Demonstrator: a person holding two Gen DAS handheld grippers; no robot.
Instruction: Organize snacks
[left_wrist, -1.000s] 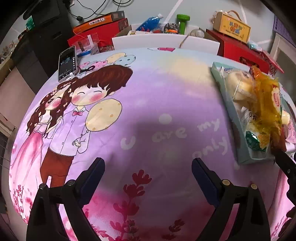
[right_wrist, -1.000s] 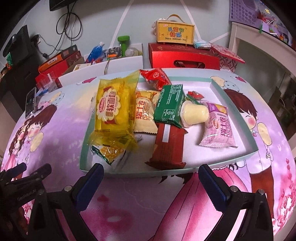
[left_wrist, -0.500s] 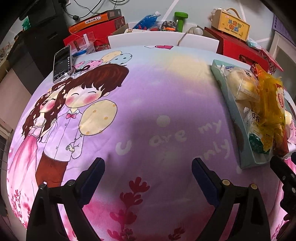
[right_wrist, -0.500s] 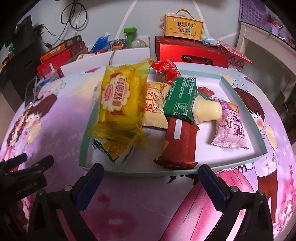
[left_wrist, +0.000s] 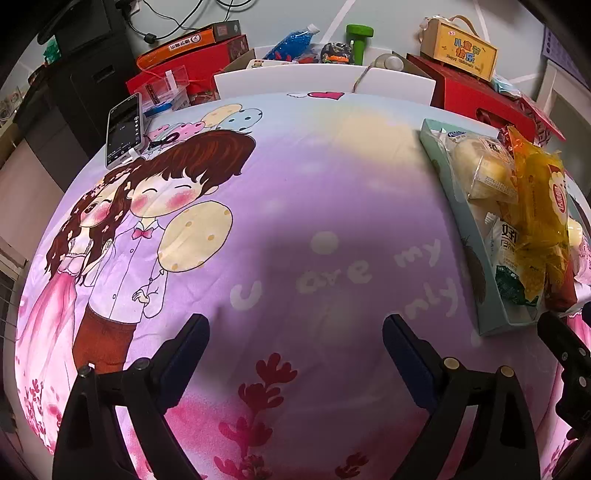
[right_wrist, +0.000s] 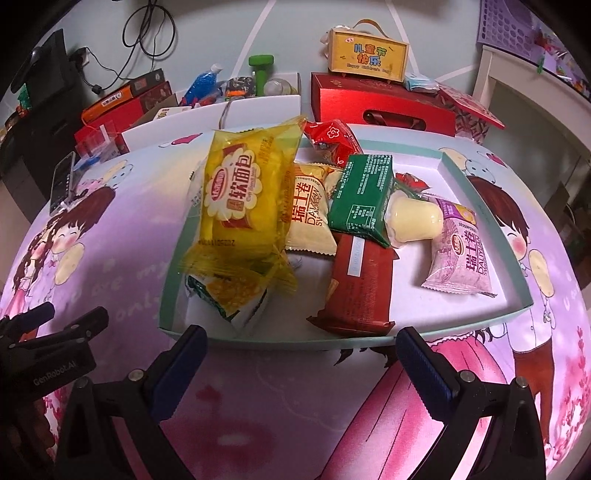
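A shallow pale-green tray (right_wrist: 484, 206) holds several snack packs: a big yellow bread bag (right_wrist: 240, 199), a green pack (right_wrist: 364, 197), a dark red bar (right_wrist: 360, 284), a purple roll pack (right_wrist: 460, 251), a pale jelly cup (right_wrist: 415, 219) and a small red pack (right_wrist: 332, 140). My right gripper (right_wrist: 301, 356) hangs open just in front of the tray's near rim, empty. In the left wrist view the tray (left_wrist: 465, 236) lies at the right edge. My left gripper (left_wrist: 295, 350) is open over the bare cartoon cloth, left of the tray.
A phone (left_wrist: 123, 129) lies at the table's far left corner. Red gift boxes (right_wrist: 380, 105), a yellow carton (right_wrist: 367, 55), white box flaps (left_wrist: 291, 79), a blue bottle (left_wrist: 291, 44) and a green dumbbell (right_wrist: 261, 70) crowd the far edge. The left gripper (right_wrist: 48, 343) shows at the lower left.
Both views have shifted slightly, so the tray looks a little nearer and lower to the right gripper. Both grippers have stayed open and the snacks have not moved.
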